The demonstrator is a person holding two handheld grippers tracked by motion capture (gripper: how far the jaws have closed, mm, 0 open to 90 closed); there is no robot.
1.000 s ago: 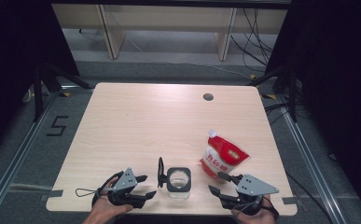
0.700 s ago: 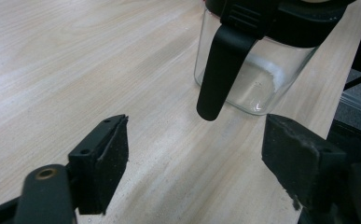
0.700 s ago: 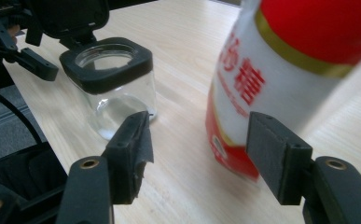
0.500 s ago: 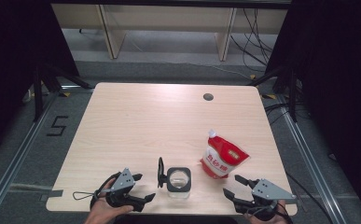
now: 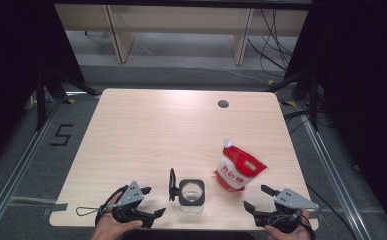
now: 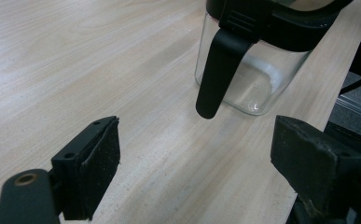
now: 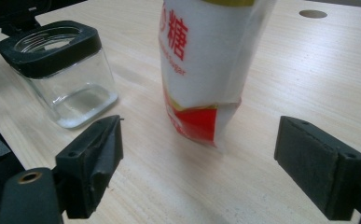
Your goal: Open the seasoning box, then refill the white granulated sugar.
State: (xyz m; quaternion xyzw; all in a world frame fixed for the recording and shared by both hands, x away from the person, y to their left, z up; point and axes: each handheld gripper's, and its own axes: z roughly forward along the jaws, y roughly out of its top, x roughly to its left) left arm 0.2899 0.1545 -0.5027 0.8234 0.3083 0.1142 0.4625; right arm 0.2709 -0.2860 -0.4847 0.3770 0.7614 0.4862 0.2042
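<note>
A clear glass jar with a black square collar stands near the table's front edge, its black lid hanging open on its left side. To the right of it a red and white sugar pouch stands upright. My left gripper rests left of the jar, open; its jaws have just been opening with nothing between them. In the left gripper view the jar and lid lie ahead of the left gripper. My right gripper is open, jaws just opening, facing the pouch without touching it.
The light wooden table has a round cable hole at the back right. Both grippers sit close to the front edge. Wooden shelving legs and cables stand on the floor beyond the table. A "5" is marked on the floor at left.
My right gripper has drawn back from the pouch toward the front right corner and its jaws stand wider. The left gripper's jaws have widened; that hand stayed put.
</note>
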